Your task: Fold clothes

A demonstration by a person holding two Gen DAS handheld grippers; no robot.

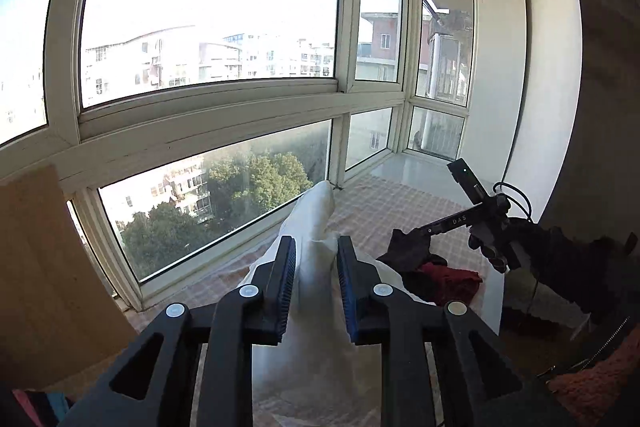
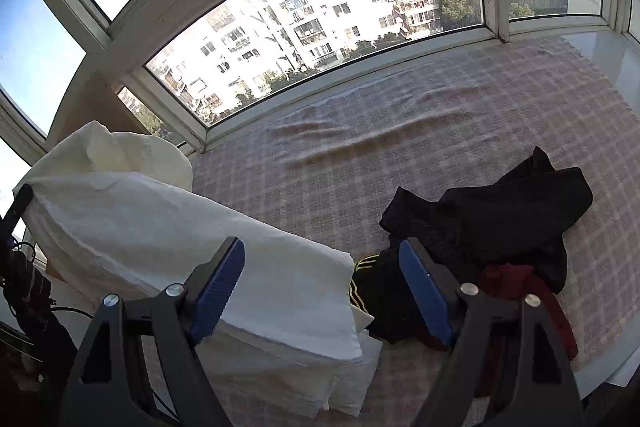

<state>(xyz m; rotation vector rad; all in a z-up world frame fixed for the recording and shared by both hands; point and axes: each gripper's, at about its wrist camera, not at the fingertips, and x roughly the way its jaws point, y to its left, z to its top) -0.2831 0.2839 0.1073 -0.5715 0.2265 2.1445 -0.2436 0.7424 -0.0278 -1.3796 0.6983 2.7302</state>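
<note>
A white garment [image 1: 316,219] rises between the pads of my left gripper [image 1: 317,241], which is shut on it and holds it up off the surface. In the right wrist view the same white garment [image 2: 160,219] hangs as a long sheet from the upper left, where one of the left gripper's fingers [image 2: 22,201] shows at its edge. My right gripper [image 2: 320,247] stands open over the garment's lower edge, with nothing gripped. Between its fingers also lies a black piece with yellow stripes [image 2: 372,291].
A heap of black clothes [image 2: 500,215] and a dark red garment [image 2: 532,291] lie at the right on the checked cover [image 2: 400,131]. Windows close off the far side. A wooden board [image 1: 40,267] stands at the left. A gloved hand [image 1: 560,259] holds the right gripper.
</note>
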